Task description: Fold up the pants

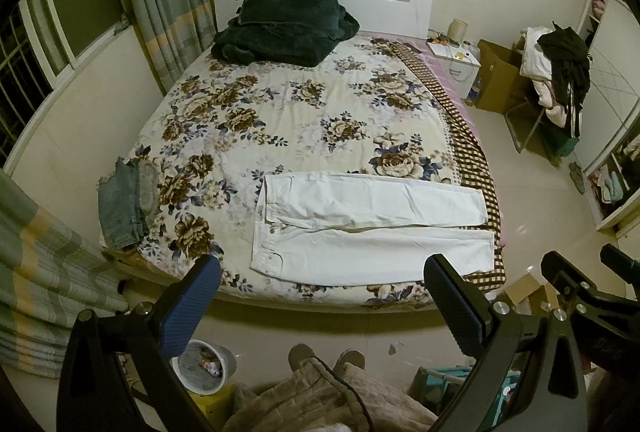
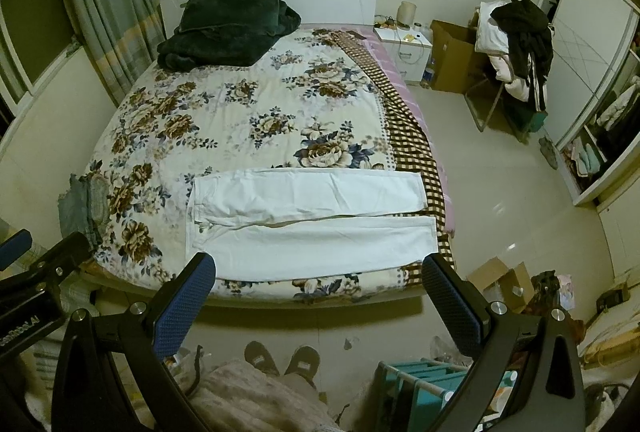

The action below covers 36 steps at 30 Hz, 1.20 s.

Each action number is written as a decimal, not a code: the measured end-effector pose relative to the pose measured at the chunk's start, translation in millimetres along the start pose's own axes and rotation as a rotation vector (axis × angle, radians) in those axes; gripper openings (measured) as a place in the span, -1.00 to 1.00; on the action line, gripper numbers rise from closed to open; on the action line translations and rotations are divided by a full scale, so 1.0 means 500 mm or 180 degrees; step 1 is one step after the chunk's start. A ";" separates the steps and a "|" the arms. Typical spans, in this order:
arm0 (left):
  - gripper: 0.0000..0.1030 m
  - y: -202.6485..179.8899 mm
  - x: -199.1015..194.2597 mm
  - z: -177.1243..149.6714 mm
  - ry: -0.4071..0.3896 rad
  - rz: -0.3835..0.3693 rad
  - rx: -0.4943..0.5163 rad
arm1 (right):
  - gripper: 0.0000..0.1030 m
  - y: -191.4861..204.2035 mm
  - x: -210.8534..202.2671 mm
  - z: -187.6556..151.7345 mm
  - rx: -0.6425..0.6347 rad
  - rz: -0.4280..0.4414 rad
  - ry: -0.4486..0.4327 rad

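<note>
White pants (image 1: 368, 224) lie flat across the near end of the floral bed (image 1: 280, 112), waistband to the left, both legs stretched to the right and side by side. They also show in the right wrist view (image 2: 312, 224). My left gripper (image 1: 322, 272) is open and empty, held above the floor in front of the bed's near edge. My right gripper (image 2: 320, 272) is open and empty too, at about the same height and distance. The right gripper's fingers (image 1: 560, 276) show at the right of the left wrist view.
Folded denim (image 1: 124, 204) lies at the bed's near left corner. A dark green blanket (image 1: 280, 28) sits by the headboard. A chair heaped with clothes (image 1: 556, 72), cardboard boxes (image 2: 500, 284), a bucket (image 1: 204, 368) and a teal rack (image 2: 424, 388) stand on the floor.
</note>
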<state>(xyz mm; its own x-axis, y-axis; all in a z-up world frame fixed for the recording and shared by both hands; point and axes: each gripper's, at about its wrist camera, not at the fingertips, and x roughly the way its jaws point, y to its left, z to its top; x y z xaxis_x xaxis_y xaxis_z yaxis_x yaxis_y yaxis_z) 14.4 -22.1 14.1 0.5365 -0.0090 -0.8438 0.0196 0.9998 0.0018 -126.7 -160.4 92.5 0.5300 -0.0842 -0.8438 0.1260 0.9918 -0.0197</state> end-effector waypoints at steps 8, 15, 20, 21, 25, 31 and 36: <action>1.00 -0.003 0.057 0.021 -0.0131 0.0072 -0.0135 | 1.00 -0.002 0.079 0.001 0.0187 -0.0191 0.0027; 1.00 0.058 0.162 0.078 -0.0152 0.0136 -0.0190 | 1.00 -0.047 0.195 0.063 0.0628 -0.0522 -0.0062; 1.00 0.049 0.290 0.138 0.0000 0.0321 -0.0302 | 1.00 -0.107 0.326 0.146 0.0837 -0.0671 -0.0018; 1.00 0.047 0.315 0.149 0.0050 0.0338 -0.0334 | 1.00 -0.125 0.368 0.165 0.0889 -0.0689 0.0040; 1.00 0.017 0.479 0.209 0.0342 0.0482 -0.0610 | 1.00 -0.213 0.554 0.238 0.1119 -0.0653 0.0277; 1.00 -0.015 0.721 0.281 0.0861 0.0690 -0.1233 | 1.00 -0.384 0.920 0.329 0.1622 -0.0409 0.0811; 1.00 -0.031 0.982 0.298 0.1470 0.0865 -0.1775 | 1.00 -0.494 1.210 0.360 0.1934 -0.0535 0.1152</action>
<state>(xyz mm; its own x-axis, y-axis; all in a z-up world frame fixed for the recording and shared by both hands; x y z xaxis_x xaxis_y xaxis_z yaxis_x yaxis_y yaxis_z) 403.2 -44.7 -320.5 0.0530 0.1239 -0.9909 -0.5559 0.8280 0.0738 313.9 -473.8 -316.4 0.1653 -0.0893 -0.9822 0.6806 0.7310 0.0481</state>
